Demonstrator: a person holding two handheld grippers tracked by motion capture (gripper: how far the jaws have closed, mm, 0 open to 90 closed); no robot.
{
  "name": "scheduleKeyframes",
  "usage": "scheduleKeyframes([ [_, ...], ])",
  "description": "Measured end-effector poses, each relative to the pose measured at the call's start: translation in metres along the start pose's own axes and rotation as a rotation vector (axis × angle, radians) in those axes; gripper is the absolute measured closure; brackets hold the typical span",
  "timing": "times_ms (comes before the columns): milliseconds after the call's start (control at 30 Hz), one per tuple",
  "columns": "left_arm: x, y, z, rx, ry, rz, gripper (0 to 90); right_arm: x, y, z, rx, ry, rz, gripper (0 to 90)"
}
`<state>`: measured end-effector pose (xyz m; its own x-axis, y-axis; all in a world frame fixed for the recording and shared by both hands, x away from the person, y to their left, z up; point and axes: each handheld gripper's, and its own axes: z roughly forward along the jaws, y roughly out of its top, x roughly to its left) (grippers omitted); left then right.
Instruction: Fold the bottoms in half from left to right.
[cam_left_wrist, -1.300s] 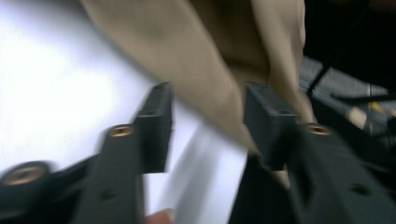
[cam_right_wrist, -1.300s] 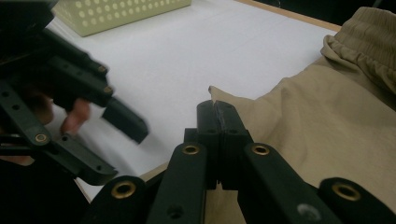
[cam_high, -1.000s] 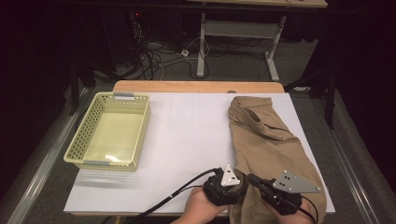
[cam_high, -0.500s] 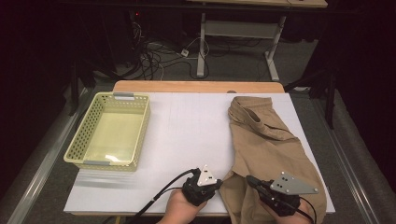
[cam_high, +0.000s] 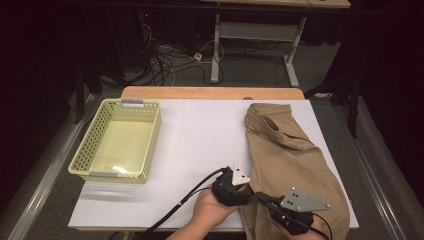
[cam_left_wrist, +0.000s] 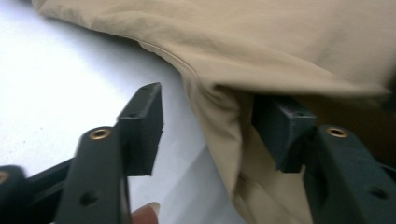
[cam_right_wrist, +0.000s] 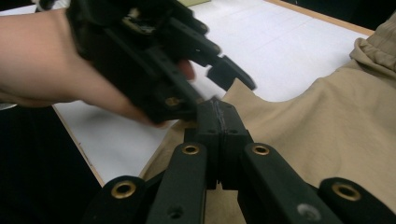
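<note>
Here we are at the white table (cam_high: 200, 145), and the tan trousers (cam_high: 287, 160) are the thing to watch: they lie stretched along the table's right side, waistband toward the far edge, legs running to the near edge where both hands work.

The left gripper (cam_high: 245, 192) sits just off the trousers' left edge at the near end, a bare hand (cam_high: 212, 212) wrapped around it and its cable trailing off toward the near table edge. In the left gripper view its jaws have just been opening, and they stand apart at a middling width. A raised fold of the tan cloth (cam_left_wrist: 219, 112) hangs between them: one pad is tucked under the fold and against the cloth, the other stands clear of it over bare table. So no squeeze on the fabric there.

The right gripper (cam_right_wrist: 219, 116) is right beside it, over the near end of the trousers, its grey plate on top. In its own view the two pads meet flat against each other with the fabric's edge at their tips, so it is pinching the trousers' edge. The left gripper hovers just beyond those tips.

Well away from the trousers, on the table's left side, a pale yellow basket (cam_high: 82, 155) sits.
</note>
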<state>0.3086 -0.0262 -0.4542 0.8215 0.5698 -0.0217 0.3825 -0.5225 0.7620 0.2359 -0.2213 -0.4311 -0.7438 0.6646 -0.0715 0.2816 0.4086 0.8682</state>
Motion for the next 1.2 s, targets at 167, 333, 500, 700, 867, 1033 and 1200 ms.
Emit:
scheduleKeyframes([
  [167,0.003,-0.001,-0.002,-0.016,0.039,0.057,59.0,0.001,-0.001,0.003,0.004,0.009,-0.001,90.0],
  [333,0.01,-0.008,-0.007,-0.006,0.037,0.062,67.7,0.005,-0.003,0.011,0.025,0.031,-0.006,89.8],
  [500,0.021,-0.022,-0.005,0.042,0.033,0.038,71.7,0.005,-0.003,0.012,0.011,0.065,0.014,77.2],
  [700,0.027,-0.033,-0.003,0.096,0.003,0.026,78.2,-0.006,-0.008,0.011,0.016,0.059,0.067,58.0],
  [867,0.031,-0.036,-0.004,0.1,-0.023,0.002,82.8,-0.018,-0.019,0.018,0.003,0.053,0.121,32.2],
  [1033,0.034,-0.041,-0.008,0.086,-0.044,-0.018,84.8,-0.025,-0.024,0.021,0.002,0.002,0.142,11.3],
  [1200,0.036,-0.046,-0.016,0.071,-0.054,-0.026,85.0,-0.027,-0.024,0.02,-0.01,-0.039,0.159,0.1],
])
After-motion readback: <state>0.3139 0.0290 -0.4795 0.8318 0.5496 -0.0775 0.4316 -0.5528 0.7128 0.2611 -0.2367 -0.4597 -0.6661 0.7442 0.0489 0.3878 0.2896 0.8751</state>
